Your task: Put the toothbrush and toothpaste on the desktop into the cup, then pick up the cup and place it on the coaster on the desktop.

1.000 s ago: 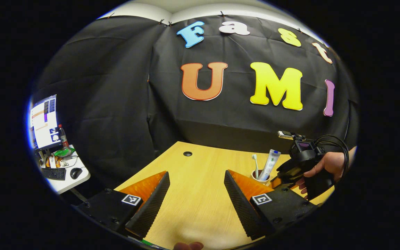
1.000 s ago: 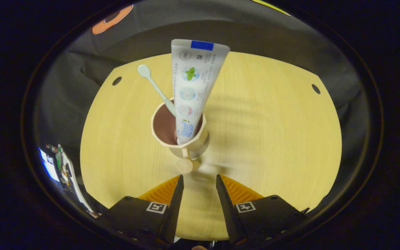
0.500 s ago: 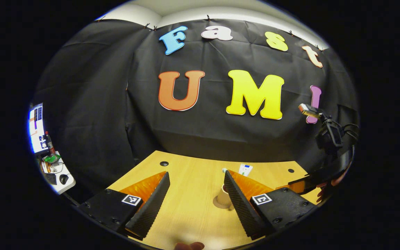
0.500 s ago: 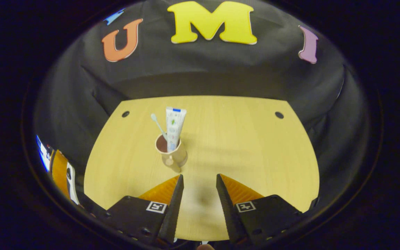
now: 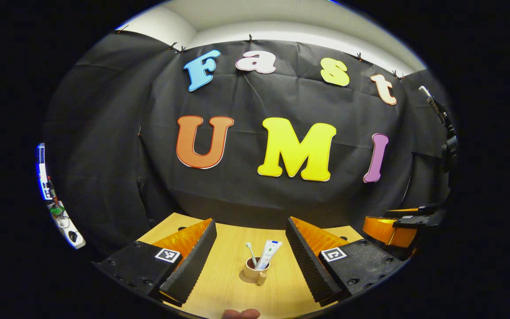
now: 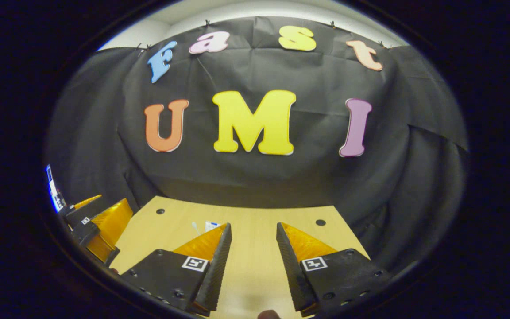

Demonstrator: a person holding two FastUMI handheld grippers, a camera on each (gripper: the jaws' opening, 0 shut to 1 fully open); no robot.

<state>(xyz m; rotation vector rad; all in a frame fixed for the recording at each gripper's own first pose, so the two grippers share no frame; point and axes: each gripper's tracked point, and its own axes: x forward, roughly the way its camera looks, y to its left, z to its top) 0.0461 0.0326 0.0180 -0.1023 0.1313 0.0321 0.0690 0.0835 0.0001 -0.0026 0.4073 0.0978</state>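
Cup, holding the toothbrush and the toothpaste, stood upright on the coaster in the middle of the desktop. Both items leaned against the cup's rim with their upper ends projecting, the toothbrush tilted to one side and the toothpaste tube to the other, a resting position that the narrow cup imposed on long objects. The cup's small handle faced the near edge of the desk, toward the person, which was judged to suit a grasp from that side.

The left gripper was raised above the desk, its fingers spread wide and holding nothing; the cup appeared between them but well beyond, with no contact. The right gripper was likewise released, its fingers parted with bare desktop between them. In the right gripper view the tops of the toothbrush and toothpaste showed just behind that gripper's own near finger, while the left gripper appeared at the lower left edge. The right gripper was also visible at the right edge of the left gripper view, held off to the side of the desk.

With the loaded cup seated on the coaster and neither gripper engaged, the task was judged complete.
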